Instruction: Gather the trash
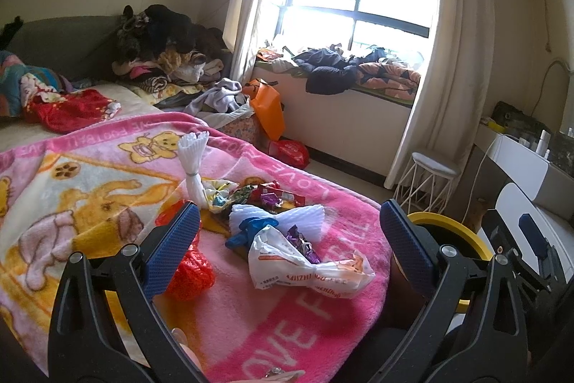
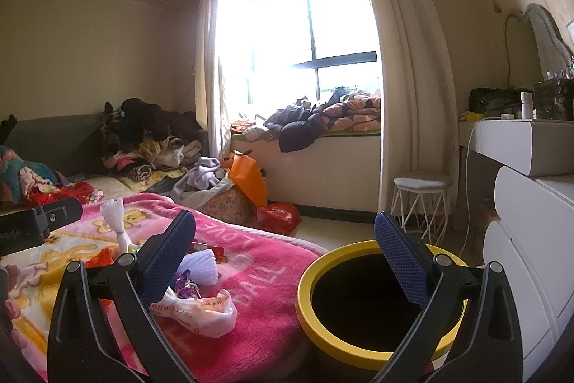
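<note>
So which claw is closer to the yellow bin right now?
Right. The right claw hangs open at the yellow bin, its right finger over the rim. The left claw, also open, sits over the blanket's trash, beside the bin.

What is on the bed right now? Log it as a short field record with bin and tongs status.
surface: pink blanket with cartoon print, spread over the bed
trash pile: white plastic bag, blue glove, red bag, candy wrappers, white foam nets
bin: yellow-rimmed bin on the floor beside the bed, dark inside
left tongs: open, holding nothing, aimed at the pile
right tongs: open, holding nothing, over the bed edge and bin
task state: no trash picked up yet
</note>
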`<state>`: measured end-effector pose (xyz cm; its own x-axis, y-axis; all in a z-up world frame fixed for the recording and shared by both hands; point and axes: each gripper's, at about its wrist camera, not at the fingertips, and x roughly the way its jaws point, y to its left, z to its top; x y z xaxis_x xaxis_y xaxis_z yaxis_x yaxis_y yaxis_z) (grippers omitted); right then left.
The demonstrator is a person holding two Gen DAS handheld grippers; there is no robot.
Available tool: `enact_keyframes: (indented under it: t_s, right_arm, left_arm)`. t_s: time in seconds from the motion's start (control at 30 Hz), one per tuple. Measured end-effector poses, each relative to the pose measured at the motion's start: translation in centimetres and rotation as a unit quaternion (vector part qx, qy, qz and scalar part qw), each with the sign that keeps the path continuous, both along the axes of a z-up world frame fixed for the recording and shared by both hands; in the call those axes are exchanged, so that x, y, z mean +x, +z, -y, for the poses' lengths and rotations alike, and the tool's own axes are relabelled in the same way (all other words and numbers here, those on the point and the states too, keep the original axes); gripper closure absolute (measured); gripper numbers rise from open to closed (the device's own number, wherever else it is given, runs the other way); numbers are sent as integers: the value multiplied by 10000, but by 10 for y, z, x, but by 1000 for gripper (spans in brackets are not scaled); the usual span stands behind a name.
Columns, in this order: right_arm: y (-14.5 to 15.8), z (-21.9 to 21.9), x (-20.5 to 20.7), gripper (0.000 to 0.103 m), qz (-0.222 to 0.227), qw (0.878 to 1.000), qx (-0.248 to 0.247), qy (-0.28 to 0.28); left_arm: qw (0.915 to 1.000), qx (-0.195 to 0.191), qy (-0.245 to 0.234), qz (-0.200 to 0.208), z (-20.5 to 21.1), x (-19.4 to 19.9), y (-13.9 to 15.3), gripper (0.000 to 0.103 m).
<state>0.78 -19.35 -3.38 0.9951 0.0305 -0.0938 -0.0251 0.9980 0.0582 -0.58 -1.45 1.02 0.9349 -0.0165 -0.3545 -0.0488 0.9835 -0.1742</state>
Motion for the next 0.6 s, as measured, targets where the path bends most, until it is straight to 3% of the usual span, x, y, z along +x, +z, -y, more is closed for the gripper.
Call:
enact_keyframes:
  t_s: [0.6]
  right_arm:
    - [-4,1,1,6,-132,9999,-79,73]
  left_arm:
    - [9998,-104,-103,-131,6,1,-5,11]
